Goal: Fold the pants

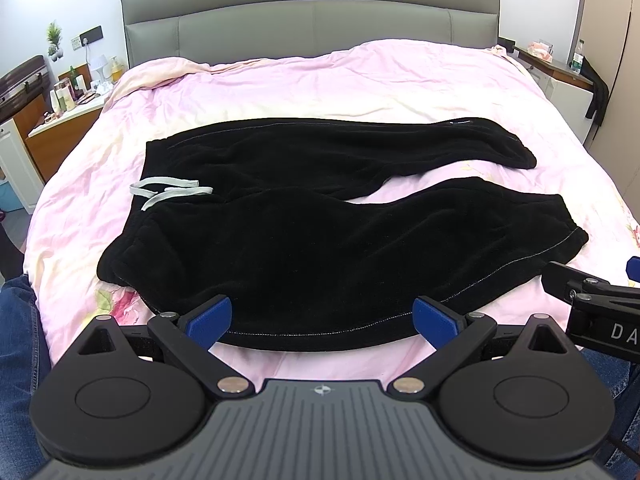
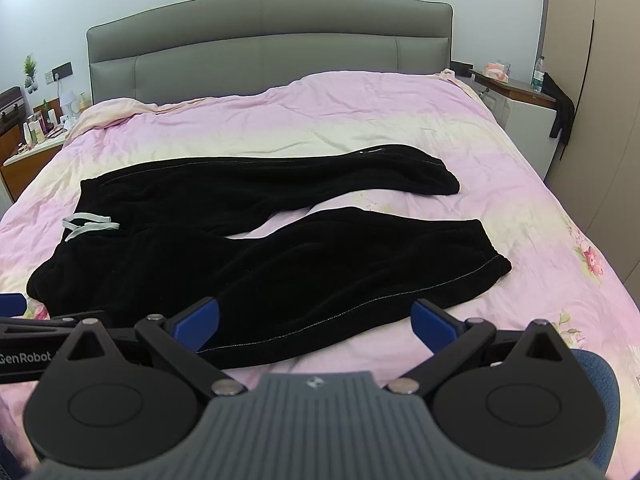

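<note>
Both claws are wide open and holding nothing. The left gripper (image 1: 323,316) hangs just off the near edge of the black pants (image 1: 320,232), its blue-padded fingers (image 1: 212,315) spread apart over the hem side of the closer leg, though whether the pads actually touch the cloth is hard to tell. The right gripper (image 2: 316,322) sits just beside it, jaws spread the same way, with the near leg's edge running between its fingers (image 2: 434,325); in the left view the right one's black arm pokes in from the right edge, and in the right view the left one shows at the left edge. The pants lie flat across the middle of the bed, waistband to the left with a pale drawstring (image 1: 172,191) lying loose on top, and the two legs running off to the right, splayed in a V so a wedge of the pink bedspread (image 1: 320,80) shows between them. The far leg is straight, the near one curves toward the camera. Behind it all is a gray padded headboard (image 1: 312,16), with a cluttered nightstand (image 1: 60,116) to the left and a white one (image 2: 528,108) to the right. Blue denim (image 1: 18,360) shows at the bottom left corner of the left view.
</note>
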Demonstrator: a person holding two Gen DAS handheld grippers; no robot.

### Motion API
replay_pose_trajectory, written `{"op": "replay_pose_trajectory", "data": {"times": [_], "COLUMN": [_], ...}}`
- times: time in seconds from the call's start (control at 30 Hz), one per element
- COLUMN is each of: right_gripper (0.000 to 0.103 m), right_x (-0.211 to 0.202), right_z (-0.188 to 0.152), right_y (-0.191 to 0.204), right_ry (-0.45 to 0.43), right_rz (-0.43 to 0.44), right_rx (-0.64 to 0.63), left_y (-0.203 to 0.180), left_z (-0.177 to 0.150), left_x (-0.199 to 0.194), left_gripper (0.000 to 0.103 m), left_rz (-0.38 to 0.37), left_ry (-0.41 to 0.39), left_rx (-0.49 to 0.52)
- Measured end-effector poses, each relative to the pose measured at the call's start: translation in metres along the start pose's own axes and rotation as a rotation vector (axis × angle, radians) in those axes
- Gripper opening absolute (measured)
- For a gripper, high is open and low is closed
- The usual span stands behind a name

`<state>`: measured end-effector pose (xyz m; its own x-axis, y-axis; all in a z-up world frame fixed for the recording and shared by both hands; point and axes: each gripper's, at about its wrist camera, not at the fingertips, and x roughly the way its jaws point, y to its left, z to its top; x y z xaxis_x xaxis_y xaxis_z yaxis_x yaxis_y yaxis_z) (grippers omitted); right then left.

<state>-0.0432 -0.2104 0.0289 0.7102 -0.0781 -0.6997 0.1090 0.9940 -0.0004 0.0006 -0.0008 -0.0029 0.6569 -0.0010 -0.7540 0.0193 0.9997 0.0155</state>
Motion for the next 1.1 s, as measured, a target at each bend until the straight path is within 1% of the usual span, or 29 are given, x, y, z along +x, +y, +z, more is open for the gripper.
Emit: {"op": "replay_pose_trajectory", "data": {"times": [1.1], "right_gripper": [0.098], "right_x": [0.0019], "right_z": [-0.0003], "right_y": [-0.0035], "right_ry": [0.008], "right_rz": [-0.006], "right_rx": [0.002], "left_y": [0.0003], "left_z": [-0.0012], "left_x": [-0.0008], "left_gripper": [0.103], "left_rz": [0.001], "left_ry": [0.0], "left_rx": [-0.002]}}
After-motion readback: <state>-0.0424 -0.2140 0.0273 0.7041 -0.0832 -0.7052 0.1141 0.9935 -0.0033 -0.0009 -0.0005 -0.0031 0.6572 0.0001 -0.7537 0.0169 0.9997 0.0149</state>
